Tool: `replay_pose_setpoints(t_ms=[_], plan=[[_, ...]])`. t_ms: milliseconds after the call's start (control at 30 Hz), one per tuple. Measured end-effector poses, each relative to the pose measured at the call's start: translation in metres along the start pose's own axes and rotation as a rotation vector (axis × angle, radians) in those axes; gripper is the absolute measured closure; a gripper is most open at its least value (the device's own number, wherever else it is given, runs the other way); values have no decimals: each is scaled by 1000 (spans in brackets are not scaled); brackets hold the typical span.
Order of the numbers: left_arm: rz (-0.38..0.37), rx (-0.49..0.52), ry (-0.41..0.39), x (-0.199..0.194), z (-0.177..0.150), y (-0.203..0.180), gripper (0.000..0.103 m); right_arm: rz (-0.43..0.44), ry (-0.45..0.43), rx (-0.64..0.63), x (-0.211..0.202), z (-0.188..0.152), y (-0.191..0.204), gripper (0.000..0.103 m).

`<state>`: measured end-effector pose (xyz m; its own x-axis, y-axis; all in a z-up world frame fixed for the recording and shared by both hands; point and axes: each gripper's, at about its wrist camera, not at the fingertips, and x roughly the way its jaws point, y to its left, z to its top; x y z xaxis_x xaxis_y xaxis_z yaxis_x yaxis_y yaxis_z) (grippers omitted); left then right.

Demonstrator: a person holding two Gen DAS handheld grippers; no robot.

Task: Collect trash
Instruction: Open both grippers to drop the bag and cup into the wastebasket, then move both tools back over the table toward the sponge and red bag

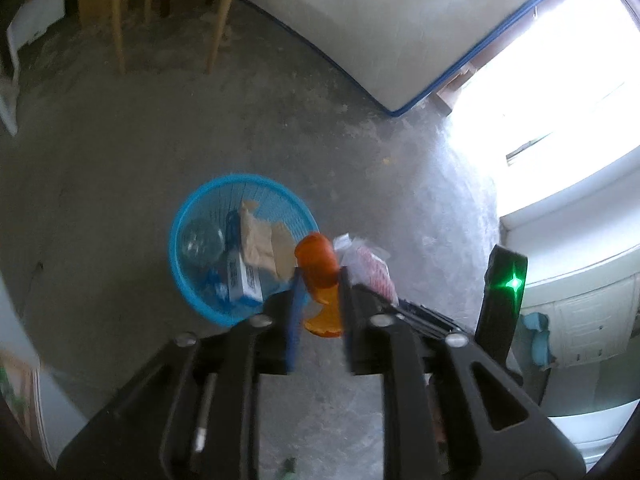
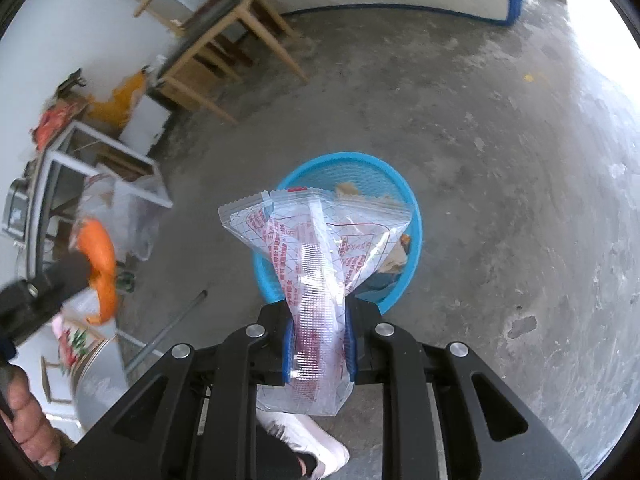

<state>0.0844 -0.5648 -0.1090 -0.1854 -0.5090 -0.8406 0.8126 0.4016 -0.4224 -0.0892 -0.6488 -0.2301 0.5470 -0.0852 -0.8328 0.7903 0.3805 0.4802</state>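
Observation:
A blue plastic basket (image 1: 188, 216) stands on the concrete floor and holds a clear cup, a white box and brown paper. My left gripper (image 1: 319, 280) is shut on an orange plastic cup (image 1: 318, 264), held above the floor just right of the basket. My right gripper (image 2: 318, 320) is shut on a clear plastic bag with red print (image 2: 316, 248), held over the near side of the basket (image 2: 416, 220). The bag also shows in the left wrist view (image 1: 370, 268). The left gripper with the orange cup (image 2: 100, 256) shows at the left of the right wrist view.
A wooden chair (image 1: 168, 8) stands at the back by the wall. A white mattress with blue edging (image 1: 380, 32) leans against the far wall. Shelves and clutter (image 2: 80, 168) line the left side. A white shoe (image 2: 316, 444) is below the right gripper.

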Motion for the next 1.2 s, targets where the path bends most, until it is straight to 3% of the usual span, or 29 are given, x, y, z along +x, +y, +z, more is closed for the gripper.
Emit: replay_pose_setpoints(t_ms=[67,100,200,400,467,500,533,600,700,833,1200], plan=[[39,3,-1,10,8,-3,46,-19,7,13,11,8,-8,82],[54,-2,-4,12,10,-3,43,-30,14,20,18,12,-11,82],[49,-26,-9,10,11,1,36,-43,26,25,29,18,-15,81],[56,-52,-73,-34,-8,16,29,-32,39,-39,49,32,1,78],[55,-65,-103,-54,-19,19,28,-26,44,-67,60,38,9,66],[48,-67,-117,-63,-23,21,27,-35,51,-93,69,43,13,56],[43,-71,-140,-77,-31,22,26,-55,56,-114,76,45,17,43],[49,-73,-172,-92,-35,24,24,-124,65,-155,93,49,20,30],[65,-70,-239,-125,-57,28,20,-175,107,-152,109,50,13,29],[138,-88,-334,-163,-94,40,19,-170,93,-109,105,44,0,29],[247,-129,-441,-219,-154,67,13,-99,11,-101,50,19,-2,29]])
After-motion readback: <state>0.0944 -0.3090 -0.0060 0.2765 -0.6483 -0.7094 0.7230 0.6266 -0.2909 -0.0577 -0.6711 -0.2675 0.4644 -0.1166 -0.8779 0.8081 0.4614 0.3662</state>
